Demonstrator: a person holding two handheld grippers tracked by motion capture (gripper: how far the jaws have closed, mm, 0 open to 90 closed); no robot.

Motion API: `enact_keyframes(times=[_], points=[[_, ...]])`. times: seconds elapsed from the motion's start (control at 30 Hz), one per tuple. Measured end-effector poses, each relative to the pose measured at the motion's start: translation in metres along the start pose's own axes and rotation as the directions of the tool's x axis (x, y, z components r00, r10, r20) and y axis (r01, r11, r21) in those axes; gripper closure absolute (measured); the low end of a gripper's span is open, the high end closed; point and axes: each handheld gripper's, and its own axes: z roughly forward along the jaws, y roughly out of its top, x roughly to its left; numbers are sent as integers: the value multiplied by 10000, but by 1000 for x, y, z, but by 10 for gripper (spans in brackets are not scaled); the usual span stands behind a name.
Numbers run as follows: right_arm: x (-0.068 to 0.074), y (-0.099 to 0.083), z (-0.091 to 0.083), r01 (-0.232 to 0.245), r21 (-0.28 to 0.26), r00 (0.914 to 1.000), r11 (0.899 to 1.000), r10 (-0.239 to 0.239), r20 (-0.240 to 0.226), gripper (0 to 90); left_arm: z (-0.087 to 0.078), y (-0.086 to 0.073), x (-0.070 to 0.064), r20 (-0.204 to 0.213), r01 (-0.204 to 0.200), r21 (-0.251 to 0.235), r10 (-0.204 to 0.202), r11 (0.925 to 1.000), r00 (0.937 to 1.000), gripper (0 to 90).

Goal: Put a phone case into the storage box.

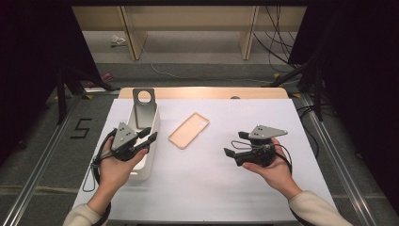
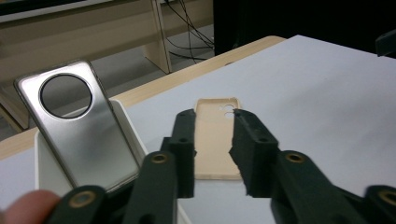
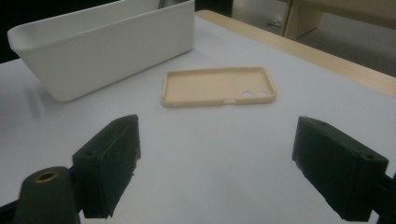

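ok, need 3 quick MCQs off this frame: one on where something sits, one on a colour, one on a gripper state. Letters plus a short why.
1. Where does the grey phone sit?
A. flat on the table
B. propped upright in the white bin
C. between the right gripper's jaws

2. What colour is the phone case lying on the table?
A. beige
B. black
C. blue

3. How do the jaws of the right gripper stand?
A. shut on the case
B. shut on nothing
C. open, with nothing between them

Answers:
1 B: the left gripper view shows the phone leaning on the bin's far wall, its top above the rim.
2 A: the right gripper view shows a pale beige shell, open side up.
3 C: in its own view the two jaws stand wide apart over bare table.
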Motion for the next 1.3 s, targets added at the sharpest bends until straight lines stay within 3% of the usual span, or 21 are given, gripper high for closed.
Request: enact_keyframes(times=[0.03,0.17,0.33,0.67,0.77,0.83,0.87,0.9,0.97,1.0,1.03,1.07,1.17,1.3], points=[[-1,0,-2,-53,-32,10000,10000,53,33,161,3,1,-3,64,-12,120,11,9999,10000,787],[-2,0,-4,-82,-89,10000,9999,83,49,161,8,2,-7,142,-39,570,31,9984,9999,894],[-3,-1,-7,-240,-115,9997,9996,241,83,161,28,5,-16,357,-163,1562,108,9876,9993,898],[-4,-4,-16,-352,-291,9993,9990,355,107,161,61,12,-33,312,-254,2553,180,9665,9994,899],[-4,-4,-18,-361,-294,9993,9989,365,125,161,77,9,-38,207,-247,3092,192,9507,9996,899],[-4,-5,-19,-367,-304,9992,9989,371,136,161,91,4,-41,141,-267,3637,232,9311,9996,899],[-4,-5,-19,-367,-304,9992,9989,371,136,161,91,4,-41,141,-267,3637,232,9311,9996,898],[-4,-5,-19,-368,-282,9992,9989,372,143,161,97,2,-42,91,-232,3847,213,9228,9997,898],[-4,-5,-19,-354,-275,9993,9990,358,134,161,106,-1,-43,-50,-167,4027,204,9152,9998,899],[-3,-5,-19,-353,-279,9993,9990,356,123,161,113,-4,-43,-161,-72,4215,155,9068,9998,898],[-3,-5,-19,-353,-279,9993,9990,356,123,161,113,-4,-43,-161,-72,4215,155,9068,9998,899],[-4,-5,-19,-337,-277,9994,9990,340,116,161,120,-6,-43,-174,-89,4406,185,8976,9997,899],[-4,-5,-19,-330,-256,9994,9991,333,108,161,127,-9,-44,-249,-98,4536,236,8912,9994,899],[-3,-5,-19,-338,-281,9994,9990,341,112,161,141,-14,-40,-438,-62,4860,314,8739,9985,899]])
